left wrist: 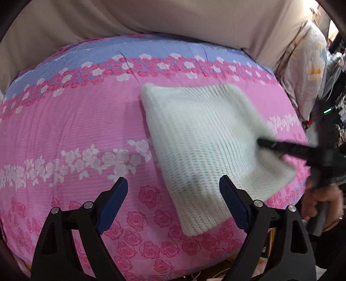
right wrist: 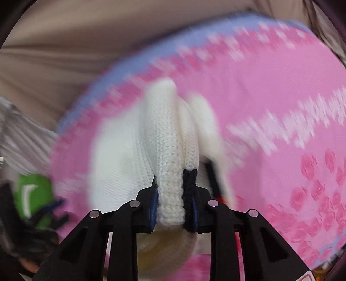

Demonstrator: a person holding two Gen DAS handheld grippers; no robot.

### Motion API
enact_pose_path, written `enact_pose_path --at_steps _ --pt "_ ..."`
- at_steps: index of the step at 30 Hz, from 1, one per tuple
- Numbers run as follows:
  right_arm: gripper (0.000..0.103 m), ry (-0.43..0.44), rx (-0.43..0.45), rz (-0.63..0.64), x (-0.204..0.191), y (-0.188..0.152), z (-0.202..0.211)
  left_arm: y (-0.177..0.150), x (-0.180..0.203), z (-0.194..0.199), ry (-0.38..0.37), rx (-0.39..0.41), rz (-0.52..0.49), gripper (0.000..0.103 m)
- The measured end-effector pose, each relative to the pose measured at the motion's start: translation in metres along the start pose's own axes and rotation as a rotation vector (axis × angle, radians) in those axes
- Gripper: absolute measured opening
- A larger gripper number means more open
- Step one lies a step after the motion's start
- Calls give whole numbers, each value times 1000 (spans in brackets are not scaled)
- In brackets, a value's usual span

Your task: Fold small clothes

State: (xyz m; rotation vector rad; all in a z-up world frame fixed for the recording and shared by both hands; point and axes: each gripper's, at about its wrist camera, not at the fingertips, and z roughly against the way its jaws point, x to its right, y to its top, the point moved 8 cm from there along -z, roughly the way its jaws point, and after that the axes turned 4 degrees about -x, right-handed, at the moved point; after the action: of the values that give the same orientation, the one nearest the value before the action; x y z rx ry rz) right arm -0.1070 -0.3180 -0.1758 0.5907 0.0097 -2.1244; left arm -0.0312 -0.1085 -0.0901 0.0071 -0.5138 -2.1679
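Observation:
A white knitted garment (left wrist: pixel 201 138) lies folded on the pink rose-print bedspread (left wrist: pixel 75 129). My left gripper (left wrist: pixel 173 190) is open and empty, hovering just in front of the garment's near edge. My right gripper (left wrist: pixel 262 143) reaches in from the right and is shut on the garment's right edge, lifting it slightly. In the right wrist view the right gripper (right wrist: pixel 173 194) pinches a thick fold of the white knit (right wrist: pixel 168 151) with black trim between its pads. That view is blurred by motion.
A beige headboard or wall (left wrist: pixel 173 19) runs behind the bed. A pale printed pillow (left wrist: pixel 307 71) sits at the far right. A green object (right wrist: pixel 32 194) and dark clutter lie off the bed's edge in the right wrist view.

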Motion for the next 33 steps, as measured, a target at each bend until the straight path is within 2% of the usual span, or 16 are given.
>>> enact_pose_path --at_steps 1,3,4,6,8,11,15,16,17,18,20,22,27,30,32,33 --pt "24 1 -45 -31 15 -8 -17 0 4 -5 3 -11 -14 84" --pt "26 101 -7 -96 19 -10 -10 2 10 -9 21 -11 -37 84" --pt "33 120 15 -111 17 -8 0 5 13 -10 35 -5 -51 84" --pt "38 82 88 -98 13 -6 29 11 17 -11 47 6 -64 84" --pt "39 57 100 -40 4 -8 46 17 21 -15 60 7 -71 84" --pt "48 43 59 22 -8 -27 52 19 26 -23 86 -9 -80 84" --pt "51 53 -11 52 -19 -57 28 17 28 -34 81 -38 -58 84" --pt "46 29 -22 63 -20 -59 17 15 28 -37 76 -48 -45 84" --pt "16 7 -23 66 -18 -61 13 14 27 -39 73 -56 -36 84" --pt "10 14 -19 46 -17 -60 13 13 27 -40 73 -60 -32 84" --pt "10 84 57 -28 -14 -53 36 11 28 -41 70 -62 -36 84" --pt "10 84 97 -51 -3 -51 55 7 30 -44 71 -71 -42 84" --pt "8 19 -117 -97 42 -90 -3 -5 32 -66 73 -146 -48 84" --pt "14 3 -70 -84 33 -82 15 -3 29 -64 96 -132 -38 84" --pt "34 -35 7 -42 24 -66 42 0 28 -60 107 -114 -36 84" --pt "39 -53 40 -13 18 -56 52 2 28 -59 111 -107 -36 84"
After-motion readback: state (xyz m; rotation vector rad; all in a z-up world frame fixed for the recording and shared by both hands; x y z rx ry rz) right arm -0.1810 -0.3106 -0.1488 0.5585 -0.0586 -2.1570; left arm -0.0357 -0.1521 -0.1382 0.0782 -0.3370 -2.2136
